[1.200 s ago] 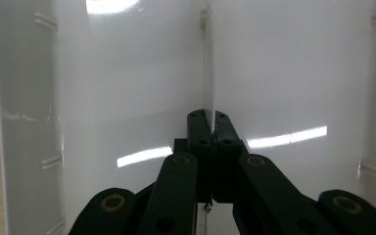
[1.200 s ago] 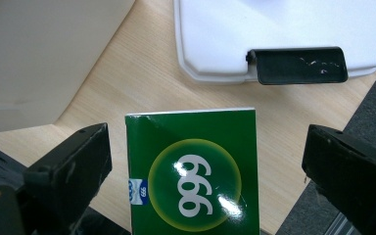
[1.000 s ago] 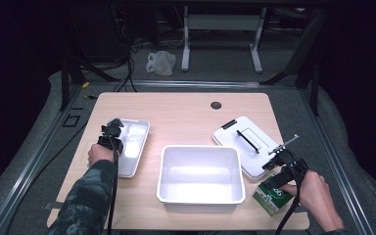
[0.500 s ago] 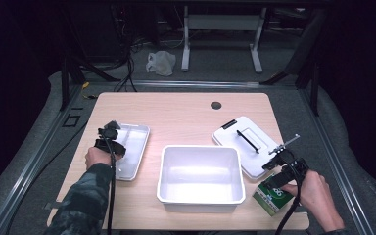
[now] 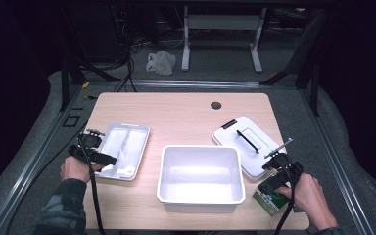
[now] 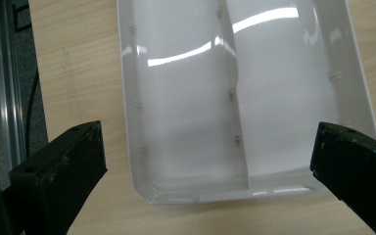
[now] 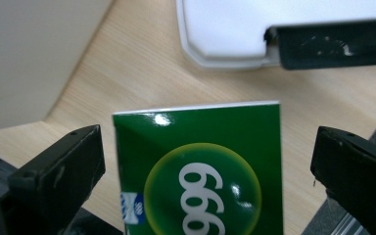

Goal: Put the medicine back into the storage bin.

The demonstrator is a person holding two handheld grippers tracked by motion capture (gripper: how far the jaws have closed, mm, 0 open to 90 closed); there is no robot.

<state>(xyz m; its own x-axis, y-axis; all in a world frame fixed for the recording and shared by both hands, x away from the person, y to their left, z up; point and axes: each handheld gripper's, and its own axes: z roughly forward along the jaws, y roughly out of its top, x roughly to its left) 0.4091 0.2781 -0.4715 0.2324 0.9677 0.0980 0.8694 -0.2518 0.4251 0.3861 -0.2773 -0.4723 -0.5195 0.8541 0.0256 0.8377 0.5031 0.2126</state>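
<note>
Divided white tray [image 5: 123, 151] lies flat on the left part of the wooden table [image 5: 176, 110], with the left gripper [image 5: 94, 156] just off its near left edge; the left gripper view looks down between two black jaws standing wide apart, which have just been opening, onto the tray's near end [image 6: 235, 98], and nothing sits between them or touches them. So the tray reads as set down and let go, its two compartments bare. To its right, in the middle of the table, stands a deep white bin [image 5: 199, 178], also with nothing in it, and farther right lies a white lid [image 5: 247, 144] with a black handle, off the bin and flat on the table. At the near right corner rests a green box [image 5: 270, 196] marked 999, with the right gripper [image 5: 279, 169] poised over it; in the right gripper view its jaws stand apart on either side of the box [image 7: 200, 166] without pressing on it. By my reading, placing the tray is finished, while the green box is not yet gripped, and packing and lidding the bin remain.
</note>
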